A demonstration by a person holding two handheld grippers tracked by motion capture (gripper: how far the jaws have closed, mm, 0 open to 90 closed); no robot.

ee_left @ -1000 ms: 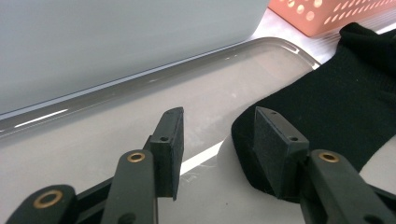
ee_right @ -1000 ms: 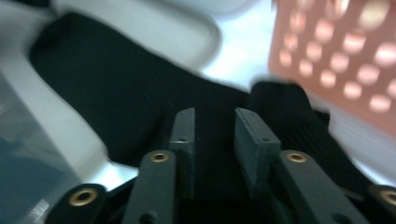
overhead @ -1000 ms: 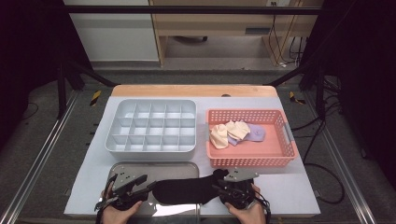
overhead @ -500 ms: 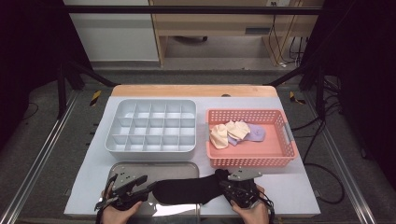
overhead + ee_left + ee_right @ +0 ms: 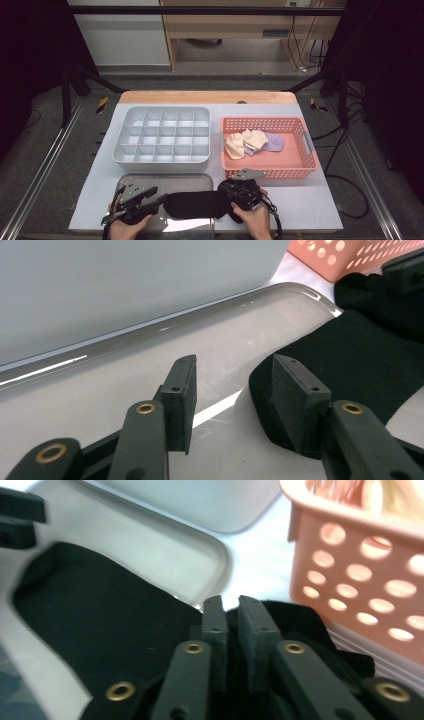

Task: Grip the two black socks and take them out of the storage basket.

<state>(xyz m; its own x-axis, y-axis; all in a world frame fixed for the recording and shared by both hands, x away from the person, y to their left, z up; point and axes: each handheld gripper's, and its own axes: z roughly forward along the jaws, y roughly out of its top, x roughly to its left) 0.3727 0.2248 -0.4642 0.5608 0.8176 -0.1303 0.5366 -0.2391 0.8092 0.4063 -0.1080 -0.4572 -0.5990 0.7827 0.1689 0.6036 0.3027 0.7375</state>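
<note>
A black sock [image 5: 195, 204] lies flat across the metal tray [image 5: 150, 179] at the near edge of the table. My left gripper [image 5: 159, 197] stands open at the sock's left end. In the left gripper view, the rounded end of the sock [image 5: 360, 360] just reaches in beside one pad of the left gripper [image 5: 232, 375], and the other pad is over bare tray. My right gripper [image 5: 226, 200] is over the sock's right end. In the right gripper view, its jaws [image 5: 230, 602] stand a slit apart on bunched sock fabric [image 5: 100, 615], having just been opening a little.
A grey box of small compartments [image 5: 162, 135] stands behind the tray. To its right, a pink perforated basket [image 5: 300, 165] holds several pale socks [image 5: 250, 140]. The basket's near wall is close to my right gripper. White table shows at the front right.
My right gripper has shifted left with the sock's right end, so the sock looks shorter. The left gripper has stayed where it was.
</note>
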